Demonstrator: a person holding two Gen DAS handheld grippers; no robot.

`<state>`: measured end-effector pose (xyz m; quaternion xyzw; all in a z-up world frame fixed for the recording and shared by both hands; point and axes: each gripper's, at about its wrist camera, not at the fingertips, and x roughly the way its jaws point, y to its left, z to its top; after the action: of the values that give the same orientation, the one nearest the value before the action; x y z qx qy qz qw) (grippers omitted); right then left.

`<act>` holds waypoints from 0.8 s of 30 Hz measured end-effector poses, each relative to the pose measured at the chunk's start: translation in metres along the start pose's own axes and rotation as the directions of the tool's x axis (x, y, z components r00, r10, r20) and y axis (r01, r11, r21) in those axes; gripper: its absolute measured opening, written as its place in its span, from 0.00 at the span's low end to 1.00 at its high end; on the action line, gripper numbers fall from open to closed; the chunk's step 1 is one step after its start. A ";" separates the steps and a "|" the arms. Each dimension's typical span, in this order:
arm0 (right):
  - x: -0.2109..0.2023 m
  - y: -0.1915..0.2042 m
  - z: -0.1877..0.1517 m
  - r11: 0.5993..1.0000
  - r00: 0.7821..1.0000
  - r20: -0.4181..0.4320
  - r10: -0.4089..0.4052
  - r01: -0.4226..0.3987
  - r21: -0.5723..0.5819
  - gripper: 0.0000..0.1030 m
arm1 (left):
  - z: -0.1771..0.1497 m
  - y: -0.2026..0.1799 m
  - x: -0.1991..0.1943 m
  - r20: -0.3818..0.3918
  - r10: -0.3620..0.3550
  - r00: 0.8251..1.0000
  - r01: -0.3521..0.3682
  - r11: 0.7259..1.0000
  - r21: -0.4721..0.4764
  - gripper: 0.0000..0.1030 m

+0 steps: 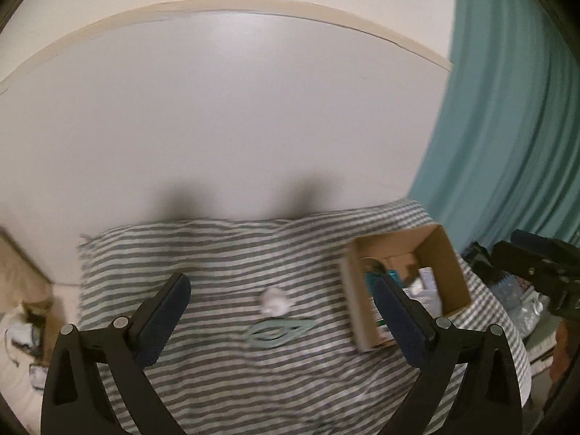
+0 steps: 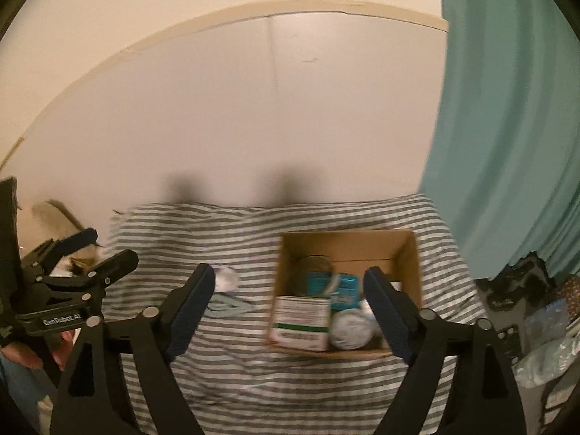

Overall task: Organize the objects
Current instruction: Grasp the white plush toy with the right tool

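A brown cardboard box (image 2: 406, 253) stands on a grey-and-white striped cloth (image 2: 235, 362). It holds a white carton (image 2: 302, 320), a teal packet (image 2: 319, 282), a grey-white ball (image 2: 351, 330) and a clear jar (image 2: 313, 264). The box also shows in the left wrist view (image 1: 446, 268). A white crumpled wad (image 1: 274, 301) and a pale green flat loop (image 1: 277, 331) lie on the cloth left of the box. My left gripper (image 1: 281, 286) is open and empty above them. My right gripper (image 2: 288, 273) is open and empty, in front of the box.
A white wall stands behind the cloth. A teal curtain (image 2: 507, 127) hangs at the right. Dark clutter and plastic bags (image 2: 536, 311) lie below the curtain. Clutter also lies at the far left (image 1: 25, 319).
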<state>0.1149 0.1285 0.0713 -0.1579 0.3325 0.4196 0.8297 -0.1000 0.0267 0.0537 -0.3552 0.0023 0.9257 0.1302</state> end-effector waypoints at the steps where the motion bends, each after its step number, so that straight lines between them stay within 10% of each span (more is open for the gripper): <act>1: 0.000 0.012 -0.001 1.000 1.000 -0.002 0.015 -0.015 0.000 0.84 | -0.003 0.011 -0.003 -0.001 0.012 1.000 -0.012 1.000 -0.012 1.00; 15: 0.111 0.102 -0.032 0.992 0.992 -0.126 0.002 -0.018 -0.126 0.84 | -0.074 0.142 0.055 -0.153 0.214 0.965 -0.229 0.969 -0.091 1.00; 24: 0.243 0.118 -0.054 0.989 0.949 -0.311 -0.045 -0.002 -0.150 0.84 | -0.096 0.170 0.124 -0.201 0.215 0.956 -0.238 0.966 -0.099 1.00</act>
<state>0.1019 0.3138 -0.1324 -0.2873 0.4260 0.4036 0.7571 -0.1674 -0.1174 -0.1147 -0.4462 -0.0012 0.8949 0.0002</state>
